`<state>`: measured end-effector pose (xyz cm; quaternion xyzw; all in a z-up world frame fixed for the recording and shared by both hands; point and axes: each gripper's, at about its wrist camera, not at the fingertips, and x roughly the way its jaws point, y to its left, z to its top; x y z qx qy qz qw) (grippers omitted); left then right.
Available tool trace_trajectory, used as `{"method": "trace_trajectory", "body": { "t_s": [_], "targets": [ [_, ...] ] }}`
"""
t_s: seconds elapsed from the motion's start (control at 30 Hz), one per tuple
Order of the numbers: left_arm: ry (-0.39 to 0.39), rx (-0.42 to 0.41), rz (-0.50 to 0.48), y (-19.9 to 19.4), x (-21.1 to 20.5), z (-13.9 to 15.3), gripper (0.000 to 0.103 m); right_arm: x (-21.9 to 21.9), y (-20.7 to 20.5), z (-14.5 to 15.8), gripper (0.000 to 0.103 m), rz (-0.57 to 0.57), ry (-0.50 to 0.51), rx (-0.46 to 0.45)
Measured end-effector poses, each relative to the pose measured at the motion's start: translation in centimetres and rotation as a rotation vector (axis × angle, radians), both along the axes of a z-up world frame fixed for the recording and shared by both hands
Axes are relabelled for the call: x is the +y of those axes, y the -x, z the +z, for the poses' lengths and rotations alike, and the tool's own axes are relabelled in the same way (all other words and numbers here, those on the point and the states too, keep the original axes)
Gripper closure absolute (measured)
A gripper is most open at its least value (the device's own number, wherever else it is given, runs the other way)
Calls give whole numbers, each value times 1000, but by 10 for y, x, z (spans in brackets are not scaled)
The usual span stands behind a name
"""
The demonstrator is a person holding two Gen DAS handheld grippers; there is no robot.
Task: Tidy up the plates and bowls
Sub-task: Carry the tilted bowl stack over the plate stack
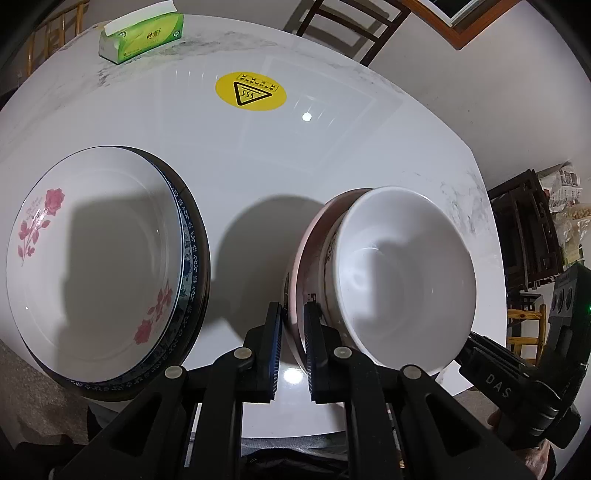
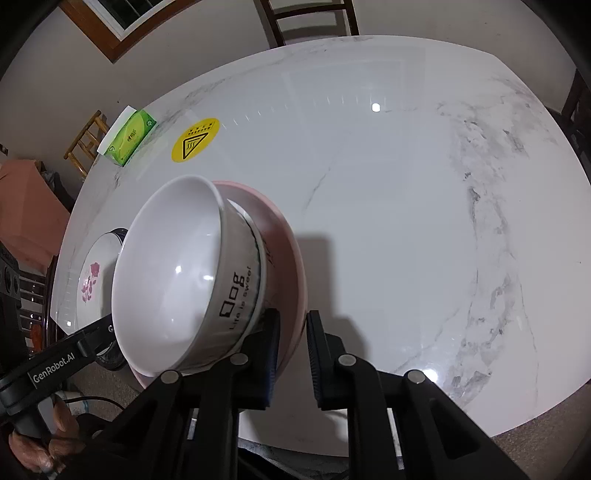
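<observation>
A stack of nested bowls stands near the table's front edge: a white bowl (image 1: 402,273) with black lettering (image 2: 173,273) sits inside a pink bowl (image 1: 301,266) (image 2: 286,258). My left gripper (image 1: 293,314) is shut on the pink bowl's rim on its left side. My right gripper (image 2: 291,321) is shut on the same rim on the opposite side. To the left lies a stack of plates, a white rose-patterned plate (image 1: 92,258) (image 2: 94,280) on top of a blue-patterned plate (image 1: 190,251).
The white marble table (image 1: 295,166) (image 2: 406,221) has a yellow warning sticker (image 1: 251,90) (image 2: 195,139) and a green tissue box (image 1: 142,35) (image 2: 129,136) at the back. Chairs stand beyond the far edge (image 2: 310,18).
</observation>
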<state>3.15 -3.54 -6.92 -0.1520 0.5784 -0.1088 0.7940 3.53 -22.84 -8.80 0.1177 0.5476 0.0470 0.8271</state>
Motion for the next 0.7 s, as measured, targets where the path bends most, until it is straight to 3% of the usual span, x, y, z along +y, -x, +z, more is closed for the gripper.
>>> {"method": "trace_trajectory", "body": {
  "t_s": [0.7],
  "targets": [
    [-13, -38, -6, 0, -2, -1, 94, 2, 1, 1, 88, -15, 19, -18]
  ]
}}
